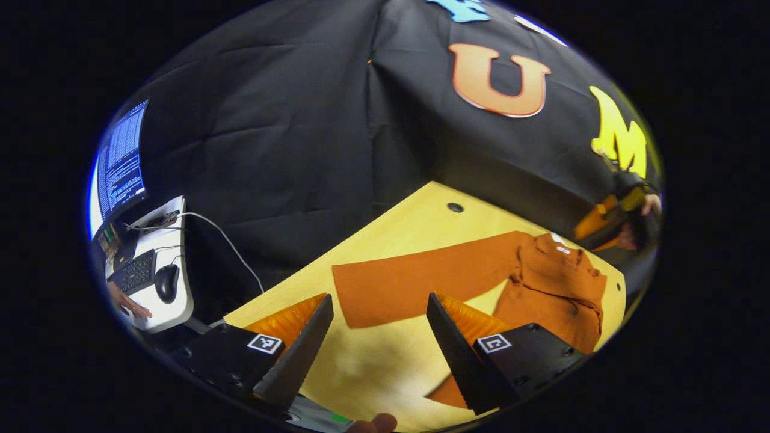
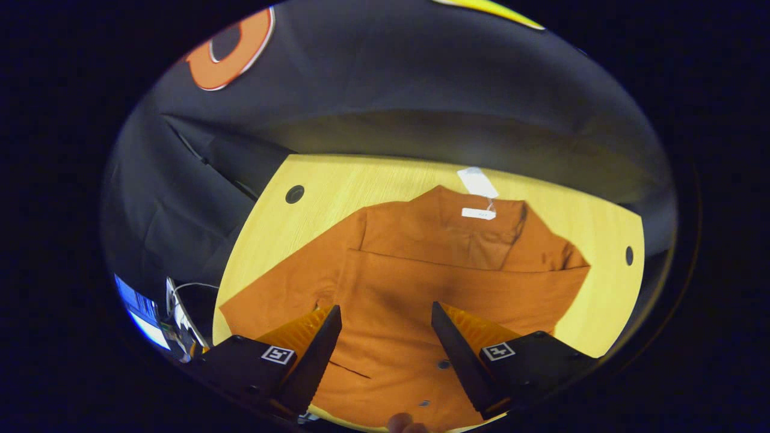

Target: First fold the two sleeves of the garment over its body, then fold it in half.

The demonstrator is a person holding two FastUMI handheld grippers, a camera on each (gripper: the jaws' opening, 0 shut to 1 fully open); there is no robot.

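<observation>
A rust-orange shirt [image 2: 421, 288] lies flat on the yellow wooden table [image 2: 601, 240], its collar with a white tag [image 2: 478, 213] toward the booth wall. One sleeve [image 2: 481, 270] lies folded across the chest. The other sleeve [image 1: 415, 279] stretches out straight over the table, away from the body [image 1: 559, 294]. My left gripper [image 1: 379, 349] hovers open just above the table, near that sleeve's cuff end, with nothing between its fingers. My right gripper [image 2: 385, 355] hangs open above the lower body of the shirt. In the left gripper view the right gripper [image 1: 625, 216] and its hand show beyond the collar.
Round cable holes [image 1: 455, 207] [image 2: 628, 255] mark the table's far corners. A white side desk [image 1: 174, 300] with a keyboard [image 1: 135, 272], a mouse [image 1: 166, 281] and a monitor [image 1: 120, 159] stands beyond the table's left edge, with a person's hand [image 1: 129, 307] on it. Black cloth walls enclose the booth.
</observation>
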